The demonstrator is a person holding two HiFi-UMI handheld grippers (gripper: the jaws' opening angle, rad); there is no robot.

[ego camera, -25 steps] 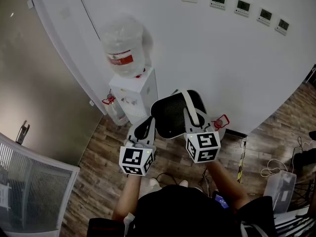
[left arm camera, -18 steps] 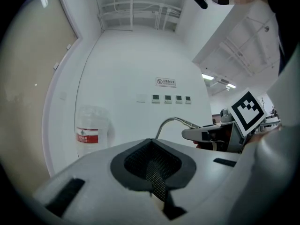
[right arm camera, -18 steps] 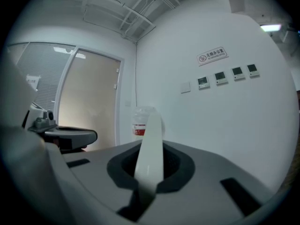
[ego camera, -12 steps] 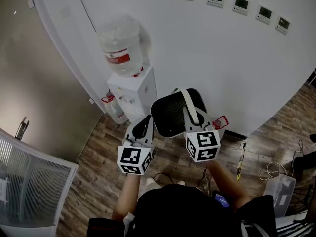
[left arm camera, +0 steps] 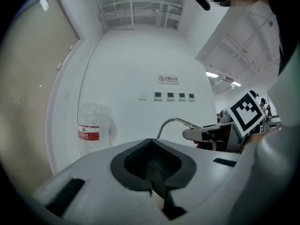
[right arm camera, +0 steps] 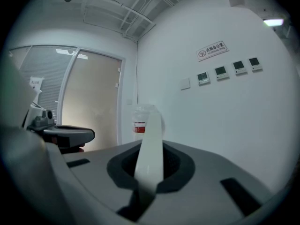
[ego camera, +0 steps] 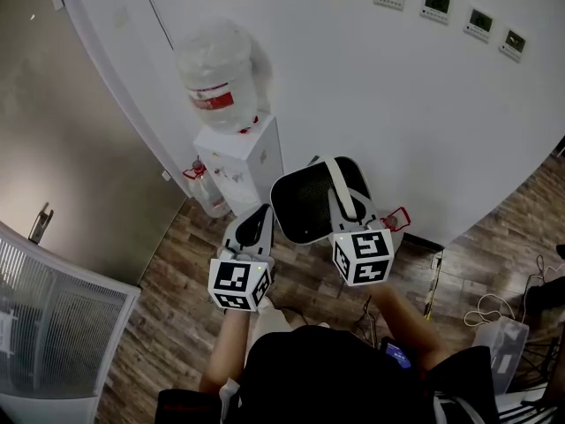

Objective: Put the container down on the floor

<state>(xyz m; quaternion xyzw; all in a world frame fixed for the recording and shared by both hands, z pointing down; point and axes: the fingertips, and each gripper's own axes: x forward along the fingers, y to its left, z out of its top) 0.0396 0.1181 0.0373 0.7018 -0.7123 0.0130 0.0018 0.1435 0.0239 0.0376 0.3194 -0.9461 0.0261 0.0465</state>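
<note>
Right gripper view: container handle point(right arm camera: 150, 135) clamped between right gripper point(right arm camera: 148, 173) fingers point(right arm camera: 208, 172)

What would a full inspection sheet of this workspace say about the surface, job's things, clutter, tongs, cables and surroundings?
Surface: wood-plank floor; the container is not yet on it.
Job's things: black container, held off the floor by its white handle.
Clutter: water dispenser with bottle; clear jug beside it.
Tongs: right tongs shut on the white handle; left tongs shut, beside the container's edge, nothing seen between them.
Cables: loose cables on the floor at right.
Surroundings: curved white wall, wall panels, glass partition.
</note>
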